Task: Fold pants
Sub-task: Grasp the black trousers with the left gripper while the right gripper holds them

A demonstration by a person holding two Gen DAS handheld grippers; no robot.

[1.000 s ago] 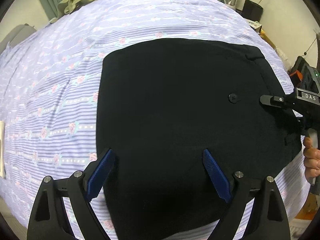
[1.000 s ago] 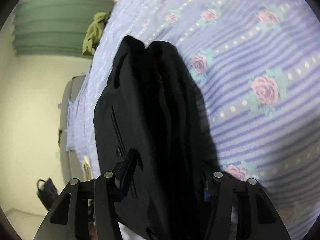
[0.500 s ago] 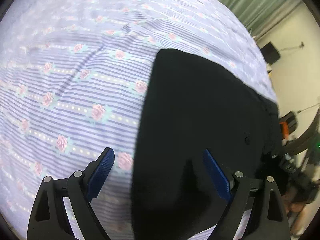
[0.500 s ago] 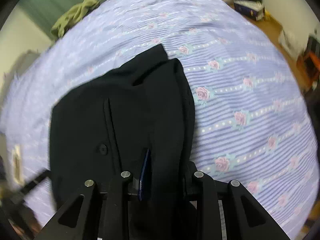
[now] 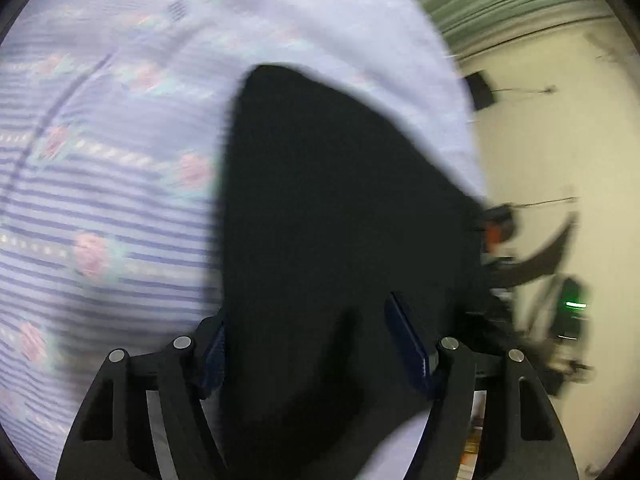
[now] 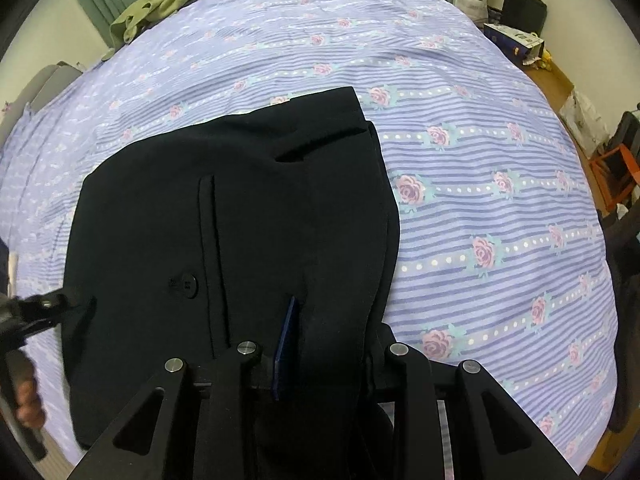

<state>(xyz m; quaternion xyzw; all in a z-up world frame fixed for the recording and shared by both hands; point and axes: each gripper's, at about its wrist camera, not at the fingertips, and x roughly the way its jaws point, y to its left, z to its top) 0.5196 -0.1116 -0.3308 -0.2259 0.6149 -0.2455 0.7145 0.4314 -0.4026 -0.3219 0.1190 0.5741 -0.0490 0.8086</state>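
The black pants (image 6: 240, 216) lay folded on the bed (image 6: 480, 160), over its striped, rose-patterned sheet. The right tongs (image 6: 324, 344) were clamped on a raised fold of the pants at their near edge. The left tongs (image 5: 316, 344) were closing, with the pants' edge between their blue pads (image 5: 408, 344), not yet pinched. A green garment (image 6: 160, 4) lay at the bed's far corner.
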